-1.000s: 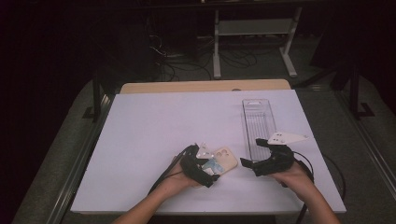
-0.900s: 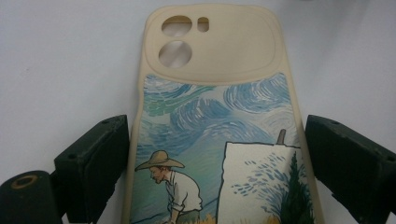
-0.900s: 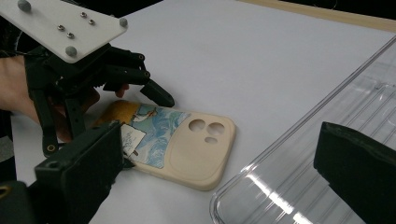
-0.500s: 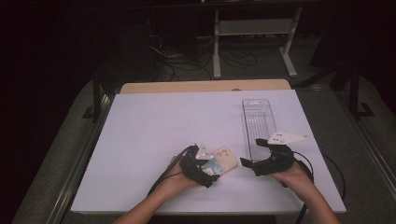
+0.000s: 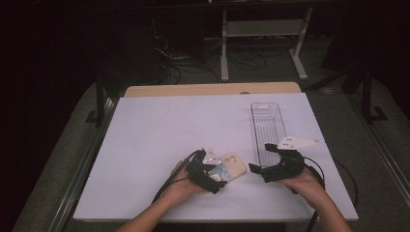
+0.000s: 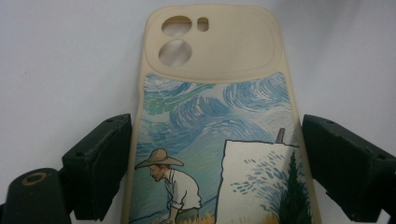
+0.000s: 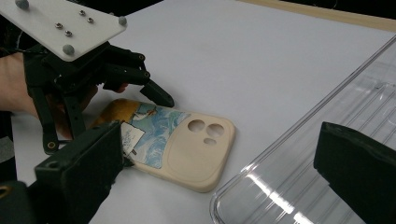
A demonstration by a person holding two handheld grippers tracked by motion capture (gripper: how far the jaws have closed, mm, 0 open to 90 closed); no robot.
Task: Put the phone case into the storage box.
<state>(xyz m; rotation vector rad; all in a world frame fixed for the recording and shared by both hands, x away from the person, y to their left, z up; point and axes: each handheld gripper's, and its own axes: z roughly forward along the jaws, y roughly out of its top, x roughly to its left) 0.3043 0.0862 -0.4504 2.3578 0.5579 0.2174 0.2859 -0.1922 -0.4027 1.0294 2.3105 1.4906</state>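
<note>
Phone case lies flat, back up, on the white tabletop near the front edge, just left of the clear tray. Cream rim, painted scene of swirled sky and a figure in a straw hat; camera cut-outs at the far end. In the left gripper view its lower end is cut off by the frame. In the high view its near half is hidden under the left hand-held gripper, and the print is too small to read there. Left hand-held gripper straddles the case: one jaw on each long side. The left jaw looks against the rim, the right jaw shows a thin gap; whether the pads press cannot be told, so grip unsettled, jaws near wide. Right hand-held gripper sits at the tray's near end, jaws spread with nothing between them, released. In the right gripper view the tray's corner lies between its jaws, the rest cut off at the edge. Right hand partly hidden behind the gripper body.
</note>
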